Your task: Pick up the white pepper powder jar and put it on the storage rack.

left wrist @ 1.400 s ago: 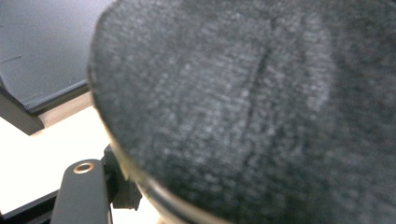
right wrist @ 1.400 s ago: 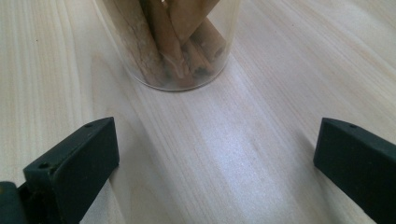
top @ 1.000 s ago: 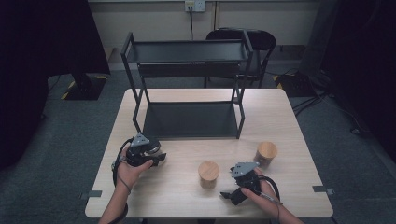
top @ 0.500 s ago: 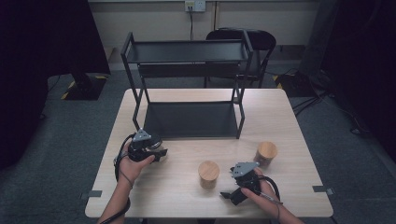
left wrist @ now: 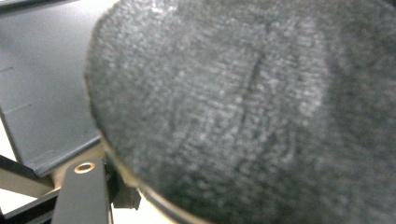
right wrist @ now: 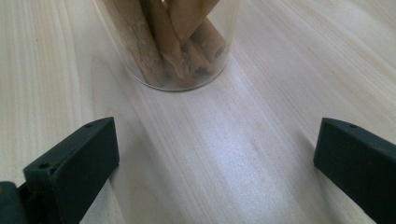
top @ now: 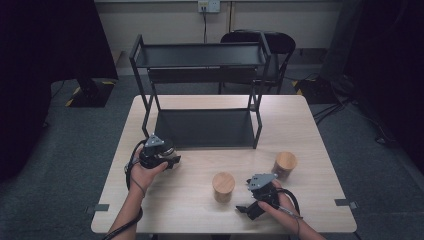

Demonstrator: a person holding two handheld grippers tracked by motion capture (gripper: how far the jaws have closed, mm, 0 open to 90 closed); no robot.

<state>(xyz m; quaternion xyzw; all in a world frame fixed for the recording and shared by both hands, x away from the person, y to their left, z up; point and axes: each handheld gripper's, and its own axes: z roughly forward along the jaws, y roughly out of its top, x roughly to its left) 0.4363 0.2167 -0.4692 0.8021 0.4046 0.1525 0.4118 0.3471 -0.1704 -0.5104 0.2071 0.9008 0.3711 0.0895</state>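
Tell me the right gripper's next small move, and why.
Probably ease the right gripper forward until its jaws flank the glass jar of brown sticks. The jaws stand open, and the jar stands just ahead on the table, not yet between them.

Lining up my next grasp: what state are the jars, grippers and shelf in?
Near glass jar, wooden lid: upright, lidded, untouched.
Far wooden-lidded glass jar: upright, lidded.
Left gripper: shut on grey fuzzy round thing.
Right gripper: open, holding nothing.
Black metal two-tier shelf: upright.

wooden table (top: pixel 200 210) carries a black shelf rack (top: pixel 200 127) and two lidded jars (top: pixel 223 186).
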